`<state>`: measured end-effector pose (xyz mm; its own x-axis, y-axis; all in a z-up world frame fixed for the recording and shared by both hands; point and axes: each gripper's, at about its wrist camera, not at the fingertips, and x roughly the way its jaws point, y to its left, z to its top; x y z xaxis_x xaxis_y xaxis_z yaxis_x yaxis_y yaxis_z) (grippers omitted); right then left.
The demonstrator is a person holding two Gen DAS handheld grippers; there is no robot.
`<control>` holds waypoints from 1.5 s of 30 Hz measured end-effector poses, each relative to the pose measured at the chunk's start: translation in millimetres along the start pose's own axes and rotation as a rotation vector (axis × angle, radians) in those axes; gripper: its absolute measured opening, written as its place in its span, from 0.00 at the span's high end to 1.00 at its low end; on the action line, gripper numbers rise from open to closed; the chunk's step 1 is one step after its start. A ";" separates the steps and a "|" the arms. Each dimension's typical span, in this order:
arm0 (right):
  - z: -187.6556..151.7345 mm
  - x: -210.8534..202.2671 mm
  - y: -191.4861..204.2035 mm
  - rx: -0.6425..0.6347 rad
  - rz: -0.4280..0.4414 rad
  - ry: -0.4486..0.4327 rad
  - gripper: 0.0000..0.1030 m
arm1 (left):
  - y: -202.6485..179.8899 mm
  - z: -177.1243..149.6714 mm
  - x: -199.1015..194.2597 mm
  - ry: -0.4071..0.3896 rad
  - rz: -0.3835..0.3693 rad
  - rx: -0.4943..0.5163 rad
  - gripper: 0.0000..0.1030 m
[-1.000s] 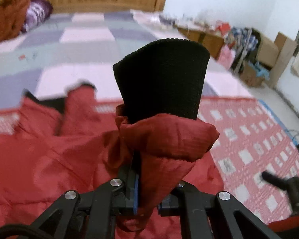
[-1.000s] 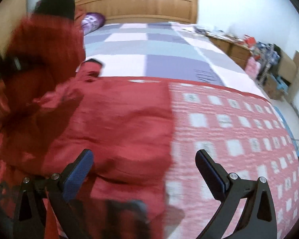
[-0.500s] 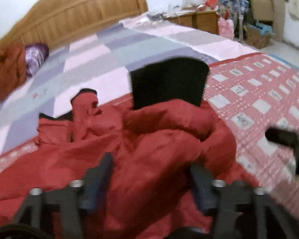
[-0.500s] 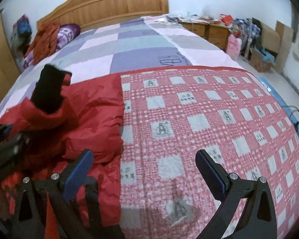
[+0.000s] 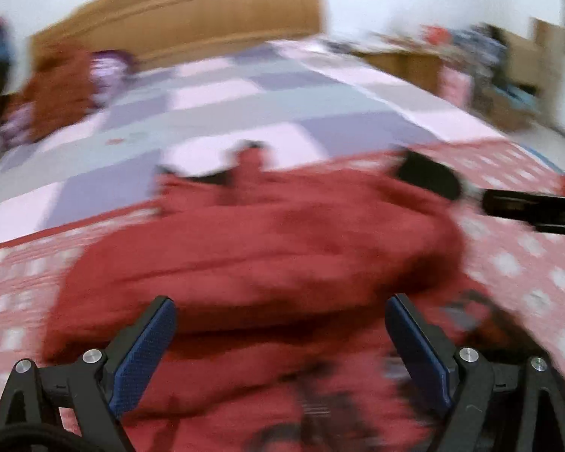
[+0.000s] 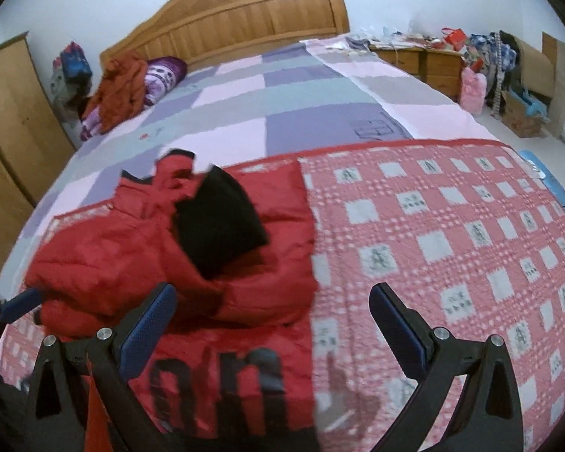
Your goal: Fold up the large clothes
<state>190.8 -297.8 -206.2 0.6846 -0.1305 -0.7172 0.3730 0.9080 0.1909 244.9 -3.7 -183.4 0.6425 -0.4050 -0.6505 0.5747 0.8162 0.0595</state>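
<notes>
A red padded jacket (image 6: 139, 263) lies on the red-and-white checked blanket (image 6: 452, 233) at the bed's near left. One sleeve is folded across its body, its black cuff (image 6: 222, 222) pointing right. Black letters (image 6: 222, 391) show on the jacket's near part. In the blurred left wrist view the jacket (image 5: 252, 248) fills the middle, its cuff (image 5: 429, 179) at the right. My left gripper (image 5: 278, 342) is open and empty just above the jacket. My right gripper (image 6: 271, 324) is open and empty over the jacket's right edge; it shows at the right of the left wrist view (image 5: 535, 209).
A pastel checked sheet (image 6: 282, 94) covers the far bed up to the wooden headboard (image 6: 229, 19). Clothes and a pillow (image 6: 132, 86) lie at the far left. A wardrobe (image 6: 7, 120) stands left. Drawers (image 6: 422, 60) and boxes (image 6: 523, 113) stand right.
My left gripper opened and let go of the red sleeve, which now lies across the jacket. The left gripper has drawn back. The right gripper stayed open.
</notes>
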 end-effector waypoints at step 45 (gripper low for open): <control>34.0 19.9 94.7 -0.402 -0.051 -0.102 0.41 | 186.1 3.5 63.7 0.143 0.285 -0.339 0.07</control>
<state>261.0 -227.9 -179.6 0.7380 -0.1996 -0.6446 0.1479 0.9799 -0.1341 394.6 121.0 -211.1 0.6608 -0.1035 -0.7434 0.1717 0.9850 0.0154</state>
